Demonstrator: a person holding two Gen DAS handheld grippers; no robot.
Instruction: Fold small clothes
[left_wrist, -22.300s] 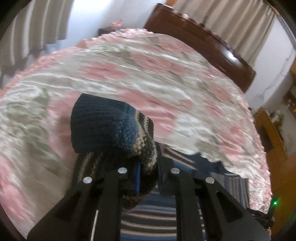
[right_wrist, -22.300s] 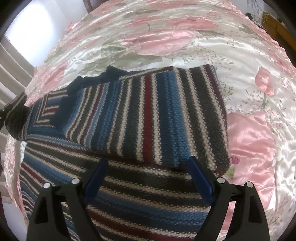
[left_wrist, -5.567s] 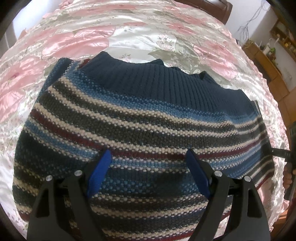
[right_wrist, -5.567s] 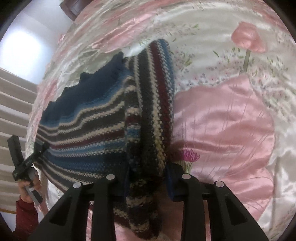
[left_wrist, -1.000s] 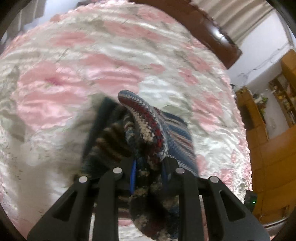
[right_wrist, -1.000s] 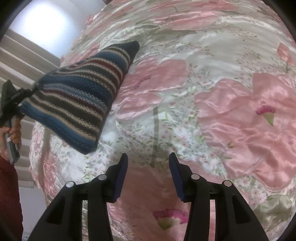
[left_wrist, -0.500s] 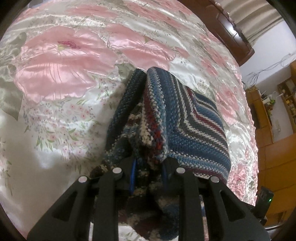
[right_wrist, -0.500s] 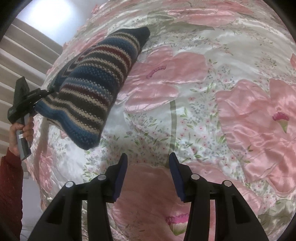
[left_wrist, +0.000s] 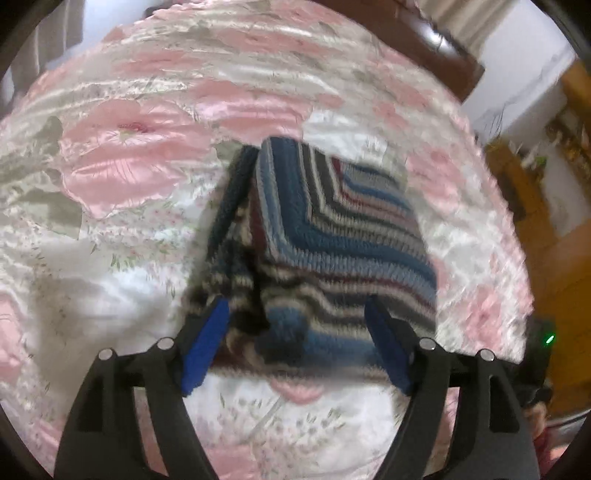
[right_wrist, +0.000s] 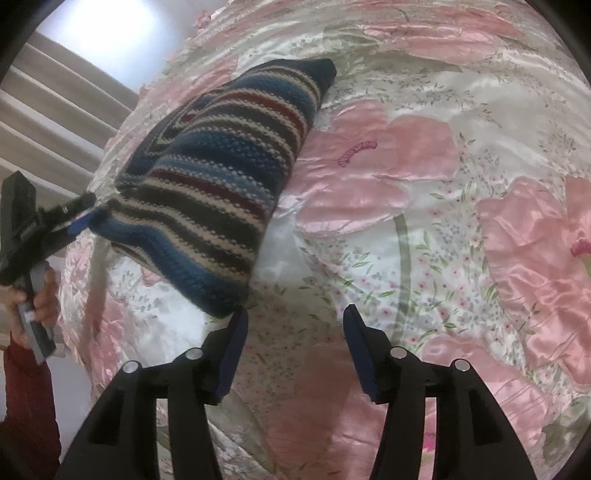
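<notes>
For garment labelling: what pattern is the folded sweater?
Sweater: blue, dark grey, cream and maroon stripes; right wrist view.

Legible text: none found.
No letters, numbers, labels or brand marks readable in either wrist view; left view is motion-blurred, small items at far right too indistinct to read.

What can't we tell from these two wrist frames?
- Left wrist: striped sweater is motion-blurred; fold layers and edges unreadable, and whether the left tool touches it.
- Left wrist: the other tool at the right edge is cut off, only a green light shows.
- Right wrist: sweater's underside, hidden by its own bulk.
- Right wrist: person's hand is partly cropped at the frame edge.
</notes>
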